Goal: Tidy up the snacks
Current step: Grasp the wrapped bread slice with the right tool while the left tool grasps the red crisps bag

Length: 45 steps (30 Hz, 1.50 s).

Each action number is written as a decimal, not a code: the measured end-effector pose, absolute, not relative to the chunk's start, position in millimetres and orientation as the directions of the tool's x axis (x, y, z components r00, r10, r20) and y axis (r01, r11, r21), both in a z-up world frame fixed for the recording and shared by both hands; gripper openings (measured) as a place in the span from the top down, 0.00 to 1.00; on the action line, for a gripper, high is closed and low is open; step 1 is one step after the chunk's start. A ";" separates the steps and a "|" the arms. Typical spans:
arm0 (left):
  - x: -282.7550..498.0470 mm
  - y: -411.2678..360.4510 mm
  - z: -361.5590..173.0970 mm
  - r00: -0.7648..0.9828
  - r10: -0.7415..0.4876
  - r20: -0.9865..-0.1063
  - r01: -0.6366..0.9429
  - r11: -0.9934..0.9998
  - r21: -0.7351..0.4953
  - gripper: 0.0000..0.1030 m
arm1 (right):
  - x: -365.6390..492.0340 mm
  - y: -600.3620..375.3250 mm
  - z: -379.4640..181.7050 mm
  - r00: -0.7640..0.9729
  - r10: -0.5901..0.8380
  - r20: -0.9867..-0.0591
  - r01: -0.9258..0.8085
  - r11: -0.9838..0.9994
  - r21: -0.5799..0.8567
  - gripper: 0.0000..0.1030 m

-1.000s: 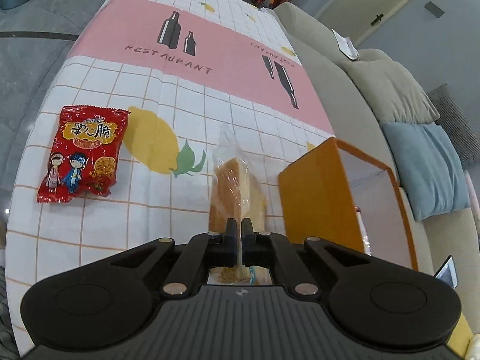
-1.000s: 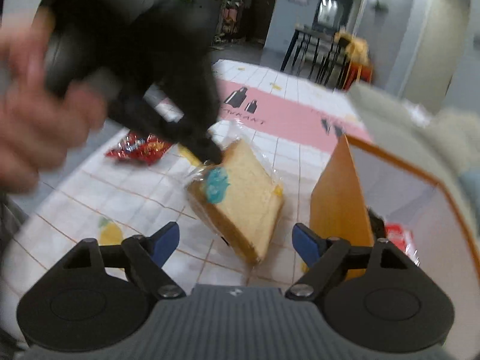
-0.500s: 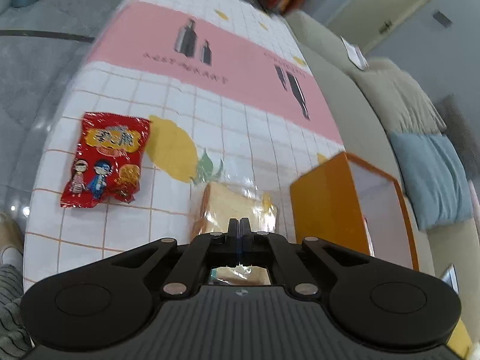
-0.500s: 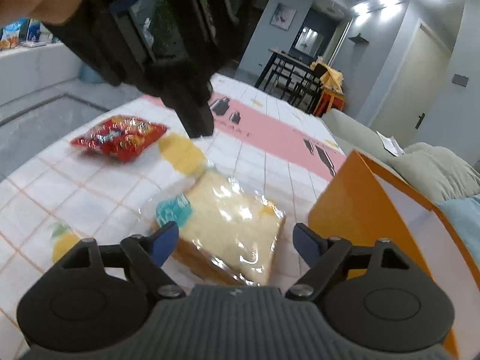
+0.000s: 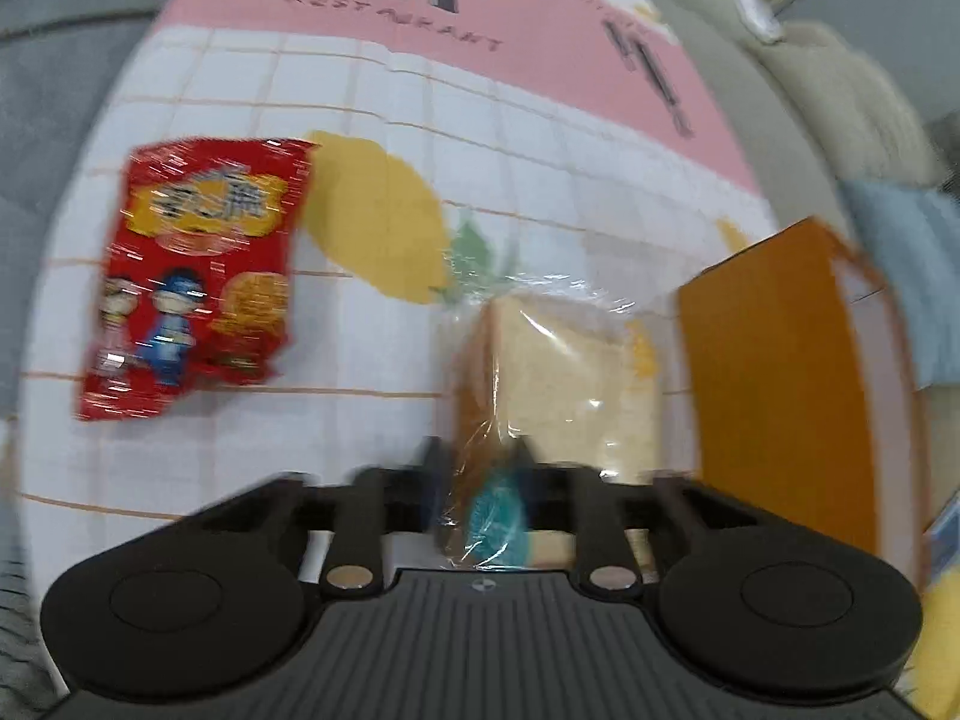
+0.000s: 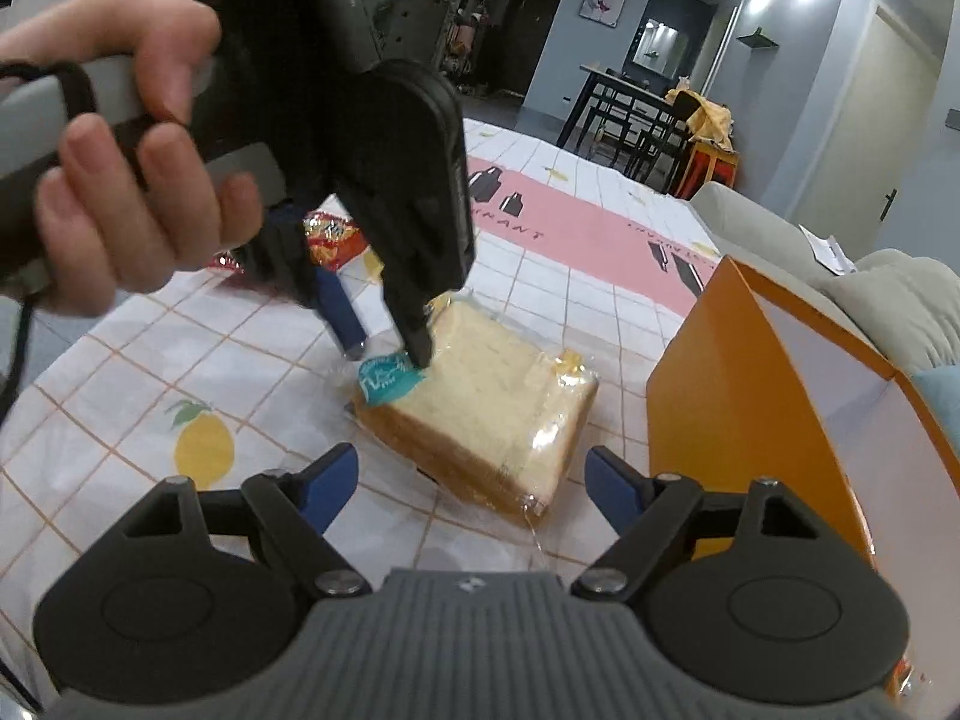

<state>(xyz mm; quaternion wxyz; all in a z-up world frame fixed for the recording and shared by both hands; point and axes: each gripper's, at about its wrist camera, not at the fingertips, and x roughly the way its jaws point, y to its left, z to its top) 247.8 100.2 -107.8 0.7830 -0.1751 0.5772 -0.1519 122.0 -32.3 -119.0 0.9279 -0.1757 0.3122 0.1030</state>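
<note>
The left tool (image 6: 384, 354), having lowered the wrapped bread (image 6: 480, 408) flat onto the surface (image 6: 120, 360) near the orange box (image 6: 720, 396), has just begun parting its jaws, likely releasing it, while the right tool (image 6: 468, 480) hovers wide open, empty.

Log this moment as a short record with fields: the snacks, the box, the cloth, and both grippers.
bread: wrapped bread slices with a teal sticker, lying flat on the cloth beside the box
red packet: red snack packet lying flat on the cloth, apart from the bread
box: orange box, open, white inside
cloth: checked tablecloth with lemon prints and a pink band
left gripper: left gripper at the bread's stickered corner, jaws just opening, wrapper between its fingers
right gripper: right gripper open, empty, near the bread
</note>
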 end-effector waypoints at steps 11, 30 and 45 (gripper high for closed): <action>232.4 85.9 -71.9 0.284 -0.481 -0.829 0.077 0.874 -0.480 0.95 | 129.3 -3.3 -149.7 0.842 -0.015 -0.540 -0.307 0.810 -0.501 0.20; 211.3 95.2 -24.4 0.374 -0.501 -0.780 0.246 0.865 -0.437 0.50 | 132.0 0.0 -158.5 0.933 -0.069 -0.354 -0.209 0.696 -0.687 0.77; 239.5 123.5 -67.6 0.523 0.025 -0.852 0.102 0.990 0.092 0.26 | 128.6 -53.2 -86.9 0.834 0.084 -0.545 -0.203 0.966 -0.161 0.77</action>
